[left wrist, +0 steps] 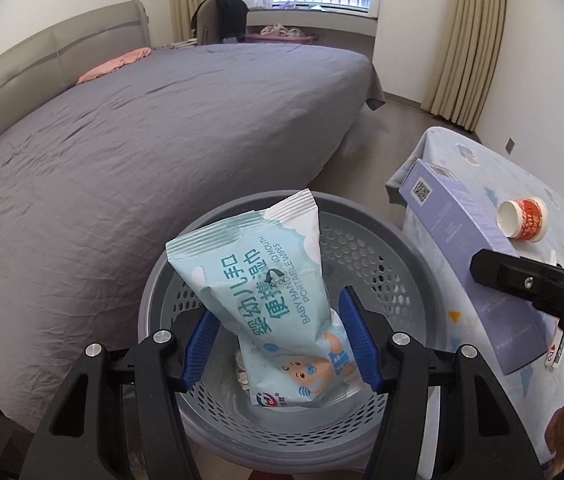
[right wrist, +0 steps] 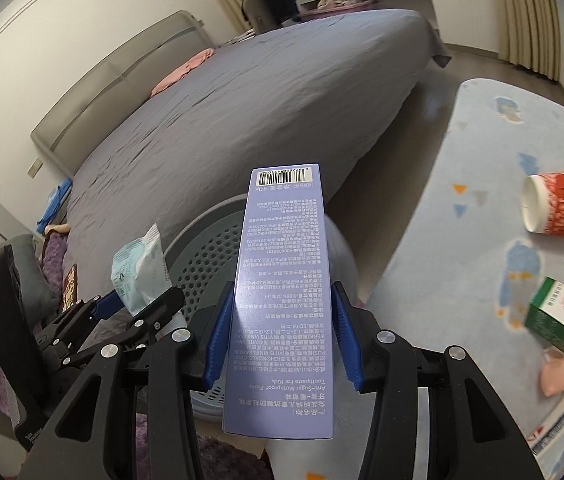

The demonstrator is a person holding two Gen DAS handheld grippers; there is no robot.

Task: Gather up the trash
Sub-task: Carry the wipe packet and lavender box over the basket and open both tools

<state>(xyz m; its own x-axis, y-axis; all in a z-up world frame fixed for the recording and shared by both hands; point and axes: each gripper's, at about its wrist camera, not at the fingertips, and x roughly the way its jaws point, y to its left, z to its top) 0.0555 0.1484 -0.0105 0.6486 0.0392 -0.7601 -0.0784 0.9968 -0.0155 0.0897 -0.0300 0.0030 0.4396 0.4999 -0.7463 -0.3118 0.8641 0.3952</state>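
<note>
My left gripper point(left wrist: 277, 308) is shut on a light-blue pack of baby wipes point(left wrist: 257, 280) and holds it tilted over a grey perforated basket point(left wrist: 366, 256) on the floor. Some crumpled white trash lies at the basket's bottom, under the pack. My right gripper point(right wrist: 282, 292) is shut on a long purple toothpaste box point(right wrist: 282, 240), which points up and forward over the basket's right side point(right wrist: 205, 248). In the right wrist view, the left gripper point(right wrist: 137, 300) with the wipes pack point(right wrist: 139, 268) shows at lower left. In the left wrist view, the purple box point(left wrist: 462, 232) and the right gripper point(left wrist: 494, 270) enter from the right.
A table under a pale blue patterned cloth point(right wrist: 482, 160) stands right of the basket. On it are a tipped red-and-white paper cup point(right wrist: 558, 206), a green box point(right wrist: 562, 320) and a pink crumpled item point(right wrist: 558, 376). A grey bed point(left wrist: 161, 140) lies close behind the basket.
</note>
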